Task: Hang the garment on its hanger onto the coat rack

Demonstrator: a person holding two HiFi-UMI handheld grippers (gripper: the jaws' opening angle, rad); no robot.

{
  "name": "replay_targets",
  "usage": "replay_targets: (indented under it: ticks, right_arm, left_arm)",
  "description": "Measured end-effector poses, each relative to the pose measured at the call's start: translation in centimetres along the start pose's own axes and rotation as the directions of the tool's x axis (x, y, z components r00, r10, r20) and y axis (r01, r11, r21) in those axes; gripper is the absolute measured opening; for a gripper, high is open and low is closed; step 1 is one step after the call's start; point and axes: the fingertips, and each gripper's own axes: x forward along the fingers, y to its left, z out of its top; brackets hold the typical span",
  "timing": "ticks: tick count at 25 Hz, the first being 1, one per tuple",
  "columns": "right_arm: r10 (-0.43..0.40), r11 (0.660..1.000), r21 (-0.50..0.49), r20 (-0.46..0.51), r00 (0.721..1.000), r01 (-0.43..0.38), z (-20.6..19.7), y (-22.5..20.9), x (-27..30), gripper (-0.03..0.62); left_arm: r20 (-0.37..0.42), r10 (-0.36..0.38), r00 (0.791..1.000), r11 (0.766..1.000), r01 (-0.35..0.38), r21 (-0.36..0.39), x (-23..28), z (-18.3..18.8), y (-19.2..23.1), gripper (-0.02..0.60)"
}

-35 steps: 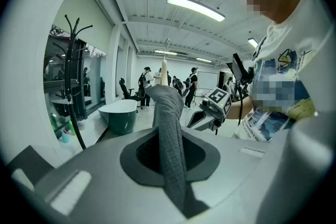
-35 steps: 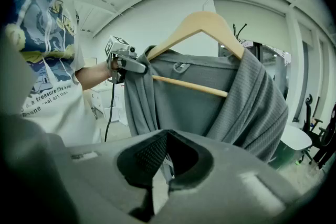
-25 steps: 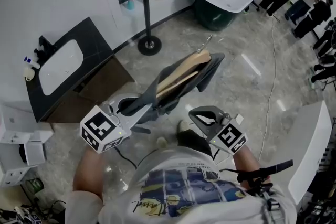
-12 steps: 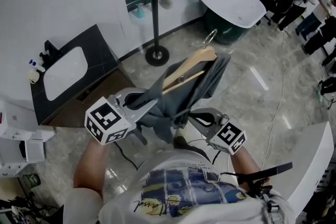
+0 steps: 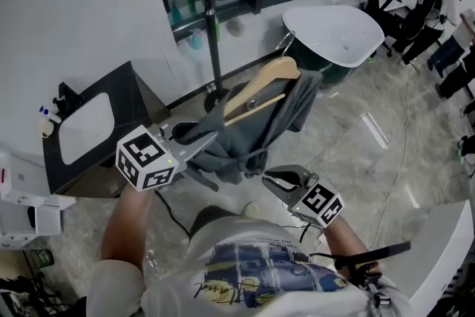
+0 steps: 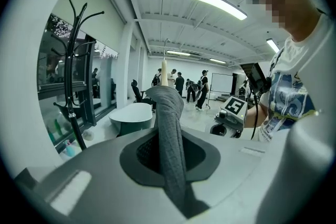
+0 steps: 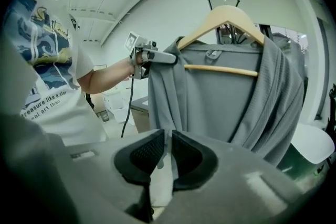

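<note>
Garment (image 5: 256, 130) hung on hanger (image 5: 261, 79), out in front of you, mid-view. Your L gripper (image 5: 202, 146) sat at its left edge w/ a fold of the fabric between the jaws. R gripper (image 5: 276, 179) was nearer you, below-right of the garment, apart from it. Coat rack (image 5: 210, 26) stood behind the hanger, a bit left. Tub (image 5: 338, 30) lay right of the rack; sink surface (image 5: 130, 96) off to your left.

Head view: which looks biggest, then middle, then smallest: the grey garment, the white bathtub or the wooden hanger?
1. garment, though it is nearest the camera.
2. bathtub, which sits farther away.
3. hanger, only a thin shape.
</note>
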Motion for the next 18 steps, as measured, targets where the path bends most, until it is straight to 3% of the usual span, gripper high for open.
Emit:
replay_targets:
  ticks: [6, 11, 18]
  right_arm:
    - [-0.025, 0.997, 0.066, -0.070, 0.997, 0.029, -1.9, -6.2, -0.3, 0.041]
    - [-0.059, 0.992, 0.111, -0.077, 0.995, 0.068, -0.3, -12.2, 1.1, 0.040]
    - [-0.153, 0.981, 0.120, -0.014, 0.988, 0.154, 0.7, -18.3, 2.6, 0.040]
  left_arm:
    - [0.017, 0.033, 0.999, 0.999, -0.033, -0.011, 4.7, 4.7, 7.3, 0.030]
    - [0.032, 0.043, 0.999, 0.999, -0.042, -0.004, 7.0, 9.1, 15.9, 0.030]
    - [0.058, 0.072, 0.996, 0.997, -0.073, 0.016, 9.0, 11.4, 22.7, 0.031]
